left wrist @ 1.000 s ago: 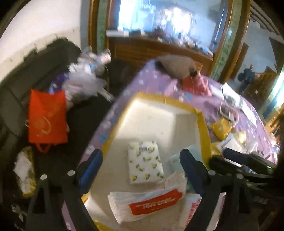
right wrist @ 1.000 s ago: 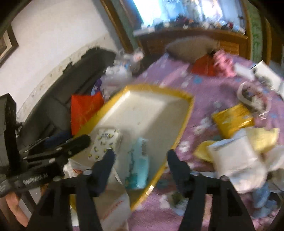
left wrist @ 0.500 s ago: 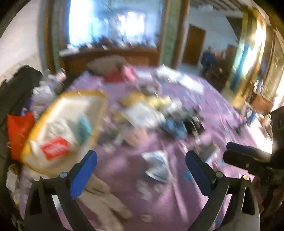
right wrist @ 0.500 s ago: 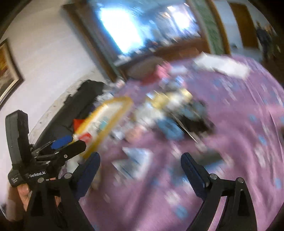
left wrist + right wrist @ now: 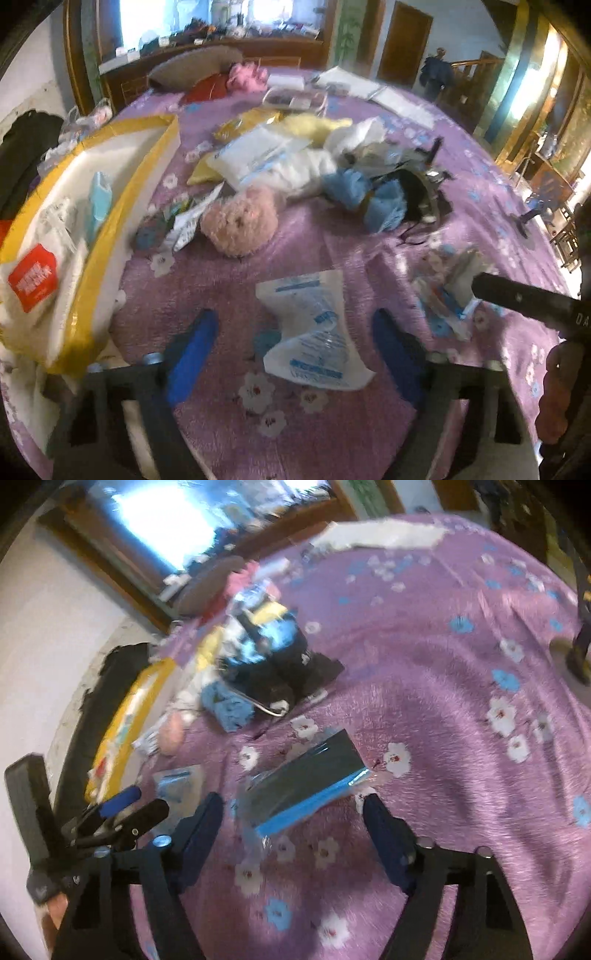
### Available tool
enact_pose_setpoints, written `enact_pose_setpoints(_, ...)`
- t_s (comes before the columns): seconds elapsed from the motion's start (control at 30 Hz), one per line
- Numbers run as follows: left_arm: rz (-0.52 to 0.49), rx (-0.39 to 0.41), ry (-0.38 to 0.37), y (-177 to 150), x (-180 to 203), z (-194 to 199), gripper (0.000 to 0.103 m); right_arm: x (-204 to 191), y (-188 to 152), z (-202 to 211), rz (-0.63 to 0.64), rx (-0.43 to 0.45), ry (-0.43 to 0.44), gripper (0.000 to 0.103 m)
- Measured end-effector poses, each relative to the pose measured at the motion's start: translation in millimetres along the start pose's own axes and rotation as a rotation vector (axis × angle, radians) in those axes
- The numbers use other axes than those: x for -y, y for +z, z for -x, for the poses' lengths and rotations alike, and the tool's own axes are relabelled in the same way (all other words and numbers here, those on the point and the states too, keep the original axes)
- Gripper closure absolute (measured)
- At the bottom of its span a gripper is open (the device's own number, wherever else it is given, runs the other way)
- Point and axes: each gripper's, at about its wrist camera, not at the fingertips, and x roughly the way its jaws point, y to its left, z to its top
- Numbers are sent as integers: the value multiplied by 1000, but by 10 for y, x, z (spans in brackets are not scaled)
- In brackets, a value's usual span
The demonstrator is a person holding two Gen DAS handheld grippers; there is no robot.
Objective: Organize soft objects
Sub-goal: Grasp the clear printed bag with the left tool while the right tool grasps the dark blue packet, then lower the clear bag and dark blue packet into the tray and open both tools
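While the purple floral bedspread carries most of the clutter, the yellow-rimmed box at its left edge already holds a few tissue packs, so sorting looks partly done. A heap of plush toys and bags lies mid-bed. Nearer, a clear blue-printed pouch sits between the left gripper's wide, empty fingers, and a dark blue-edged packet lies just ahead of the right gripper, equally wide. Next, I judge, each must descend and close.
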Motion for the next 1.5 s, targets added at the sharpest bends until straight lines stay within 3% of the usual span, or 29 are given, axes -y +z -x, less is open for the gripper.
enact_pose_setpoints(0.07,-28,-21,20,-12,33,-95,48,-59,45,-112,-16,22,-43,27)
enact_pose_setpoints(0.17,-26,-14,-21,-51,41,-100,65,-207,78,-212,8,57,-137,30)
enact_pose_setpoints(0.2,-29,-9,-12,-58,42,-88,66,-269,68,-235,33,70,-193,42)
enact_pose_setpoints(0.27,-18,13,-26,-82,4,-38,67,-340,30,-252,76,68,-241,56)
enact_pose_setpoints(0.37,14,23,-72,-136,-107,22,67,-348,-71,-187,105,63,-225,61)
enact_pose_setpoints(0.57,113,90,-191,-182,-341,292,67,-260,-229,50,96,47,-39,66)
enact_pose_setpoints(0.8,164,176,-237,-123,-570,776,67,-775,-178,224,170,75,108,67)
enact_pose_setpoints(0.93,179,221,-174,-14,-810,1050,67,-1274,-27,196,261,89,177,66)
enact_pose_setpoints(1.17,204,255,-15,108,-1222,1156,67,-1928,194,-45,383,81,223,66)
enact_pose_setpoints(1.5,209,250,88,190,-1608,1015,67,-2326,352,-498,442,27,224,66)
